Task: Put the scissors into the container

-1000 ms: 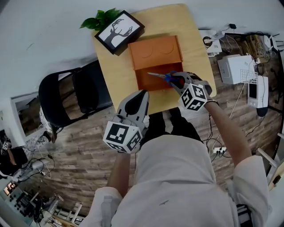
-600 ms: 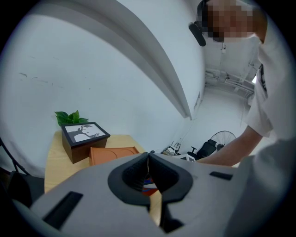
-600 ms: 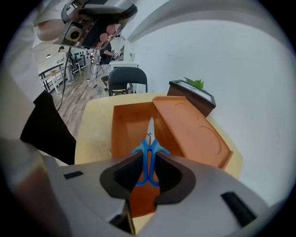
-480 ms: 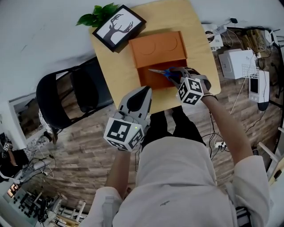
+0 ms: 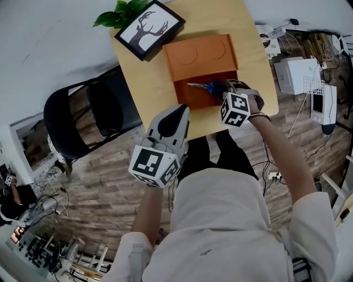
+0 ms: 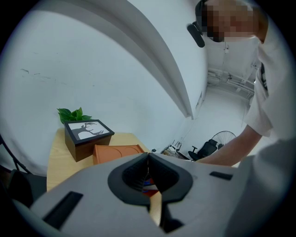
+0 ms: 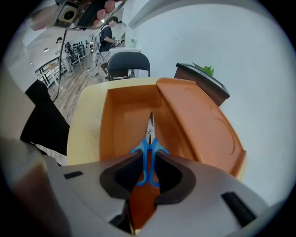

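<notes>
The blue-handled scissors are clamped by their handles in my right gripper, blades pointing away over the open orange container. In the head view the scissors hang over the container's open tray, and the right gripper is at its right side. The container's orange lid lies flat behind the tray. My left gripper is shut and holds nothing, hanging near the table's front edge, off the tray's left corner.
A framed deer picture and a green plant stand at the wooden table's back left. A black chair sits left of the table. Boxes and cables lie on the floor to the right.
My right gripper has carried the scissors slightly further over the open tray. The left gripper has stayed near the table's front edge.
</notes>
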